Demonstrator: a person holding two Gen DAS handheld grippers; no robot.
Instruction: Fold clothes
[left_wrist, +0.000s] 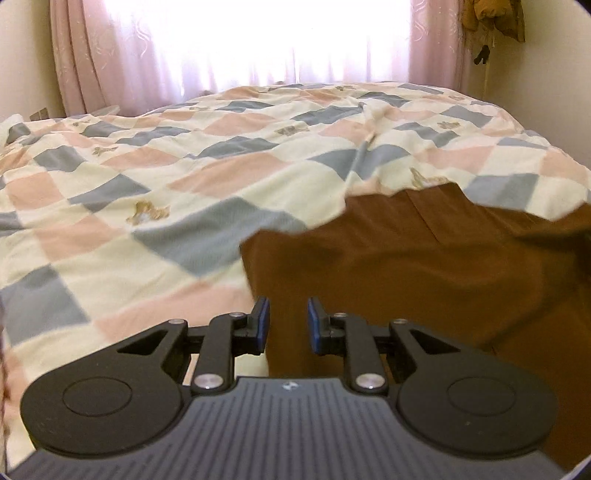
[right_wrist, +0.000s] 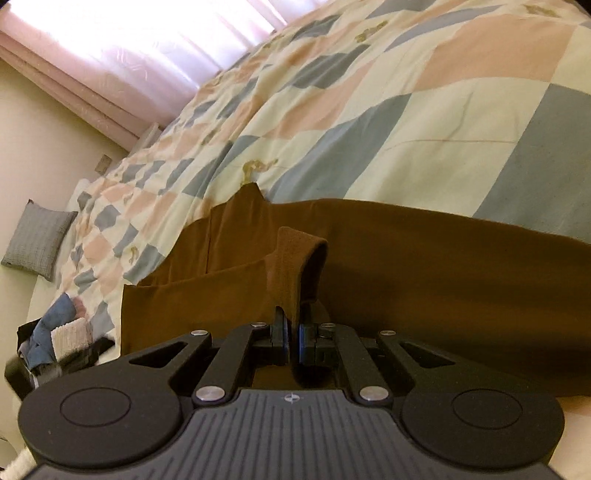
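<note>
- Brown garment (right_wrist: 424, 258) is the one piece I am working on; it lies spread on the checked quilt (right_wrist: 424, 110) and fills the lower middle and right of the right wrist view.
- Right gripper (right_wrist: 291, 332): my jaws are nearly together, pinching a narrow standing fold of the brown cloth that rises as a loop just above the pads, at centre frame.
- Left gripper (left_wrist: 288, 325): my jaws stand a small way apart with brown cloth running beneath and between them at lower centre; the blue pads (left_wrist: 263, 321) do not look pressed on it, and I judge this hand has no hold.
- Progress, as I judge it: the fold is barely begun. In the right wrist view one flap already lies over the garment at left of centre, but most of the cloth is a long flat stretch, and the far edge in the left wrist view is ragged against the quilt.
- Left to do: carry the pinched part across, lay it down, smooth it, then halve it again.
- Count: one brown garment, two grippers, one quilt, one grey cushion (right_wrist: 37, 240) at the left edge, and one small heap of other clothes (right_wrist: 62, 332) at lower left, too jumbled to count singly.
</note>
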